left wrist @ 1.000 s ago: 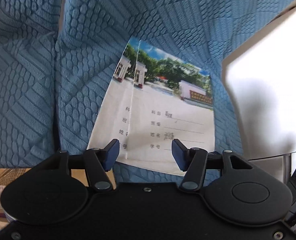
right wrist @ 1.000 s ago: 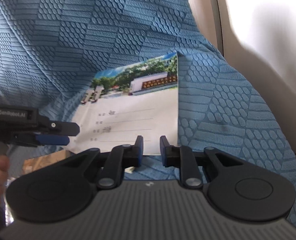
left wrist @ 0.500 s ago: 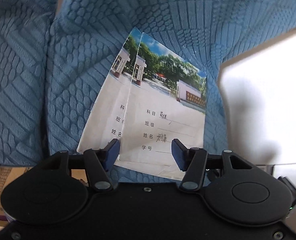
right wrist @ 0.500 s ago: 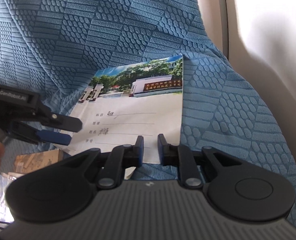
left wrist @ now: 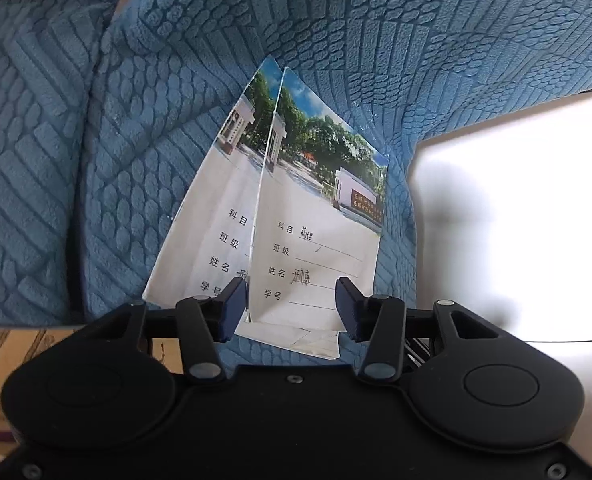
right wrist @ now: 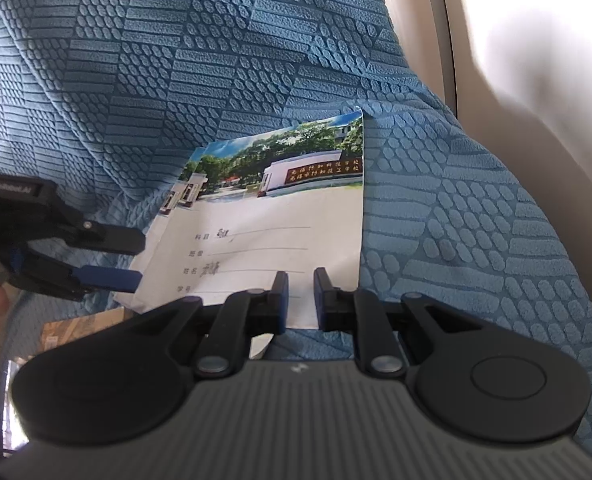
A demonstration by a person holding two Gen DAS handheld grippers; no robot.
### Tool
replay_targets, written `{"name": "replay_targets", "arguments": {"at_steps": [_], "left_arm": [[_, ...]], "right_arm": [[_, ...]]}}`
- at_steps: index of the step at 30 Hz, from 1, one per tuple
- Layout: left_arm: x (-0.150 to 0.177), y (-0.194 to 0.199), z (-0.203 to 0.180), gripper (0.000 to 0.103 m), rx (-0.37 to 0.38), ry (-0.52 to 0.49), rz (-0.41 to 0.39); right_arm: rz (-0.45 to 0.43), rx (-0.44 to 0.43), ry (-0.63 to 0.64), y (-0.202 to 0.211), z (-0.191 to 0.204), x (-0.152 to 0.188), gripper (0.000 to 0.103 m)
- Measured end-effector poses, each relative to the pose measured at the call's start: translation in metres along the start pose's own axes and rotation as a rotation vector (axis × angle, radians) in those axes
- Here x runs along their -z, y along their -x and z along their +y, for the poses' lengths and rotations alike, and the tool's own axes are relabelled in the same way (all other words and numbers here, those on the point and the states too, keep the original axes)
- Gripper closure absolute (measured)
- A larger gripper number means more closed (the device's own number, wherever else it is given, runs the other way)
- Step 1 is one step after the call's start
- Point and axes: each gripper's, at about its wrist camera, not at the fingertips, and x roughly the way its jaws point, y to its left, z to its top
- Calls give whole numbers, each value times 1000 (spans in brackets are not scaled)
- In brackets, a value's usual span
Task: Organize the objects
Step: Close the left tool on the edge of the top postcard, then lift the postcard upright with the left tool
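Since a second ago the top notebook (left wrist: 316, 236) shows its left edge lifted off the lower notebook (left wrist: 211, 236), and the left tool (left wrist: 291, 304) has just been narrowing, its pads not yet pressing the cover between them. Both notebooks lie on the blue cushion (right wrist: 456, 208). At their near right edge, the right tool (right wrist: 300, 300) is clenched, nearly closed; whether it pinches the paper I cannot tell.

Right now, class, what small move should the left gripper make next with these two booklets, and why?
Probably close the left gripper on the top booklet. Its jaws have just been closing but are not yet shut, with that booklet's near corner between them; it lies offset over the lower booklet.
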Motion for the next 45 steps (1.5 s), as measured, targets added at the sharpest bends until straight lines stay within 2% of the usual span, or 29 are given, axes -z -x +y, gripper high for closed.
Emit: {"name": "replay_targets", "arguments": {"at_steps": [2,3,4,5,10,15,18,21,23,24,25,28,31,34,39,45], "left_arm": [[-3,-13,7,72,76,42,70],[-4,-21,8,75,81,48,96],[-4,-27,6,76,44,35,101],[-4,-30,1,82,28,8,97],[0,-37,-18,84,-18,-71,72],[2,-38,-24,98,-40,-73,37],[3,-36,-24,100,-32,-49,14],[4,-32,-25,101,-9,-37,1],[4,-31,-24,101,9,-11,-1],[4,-30,-22,101,20,3,1],[4,-30,-21,102,28,16,0],[3,-29,-16,102,39,45,0],[3,-29,-13,102,63,77,7],[1,-29,-9,103,88,114,11],[1,-24,-3,103,103,144,4],[2,-18,9,103,129,221,4]], "right_arm": [[0,-5,-5,0,-1,0,89],[0,-7,-8,0,-2,0,89],[0,-10,-12,0,-2,0,89],[0,-14,-17,0,-3,0,89],[0,-29,-37,0,-6,0,89],[1,-41,-65,0,-11,-2,89],[13,-57,-108,3,-14,-4,83],[47,-165,-202,9,-19,-6,81],[61,-245,-277,12,-21,-5,65],[67,-280,-316,13,-21,-3,51],[76,-317,-361,12,-22,-2,44],[117,-443,-475,5,-23,1,43],[172,-518,-636,-12,-34,7,41],[181,-592,-786,-22,-47,15,40],[160,-585,-843,-27,-54,16,39],[148,-566,-842,-27,-59,17,39]]}}
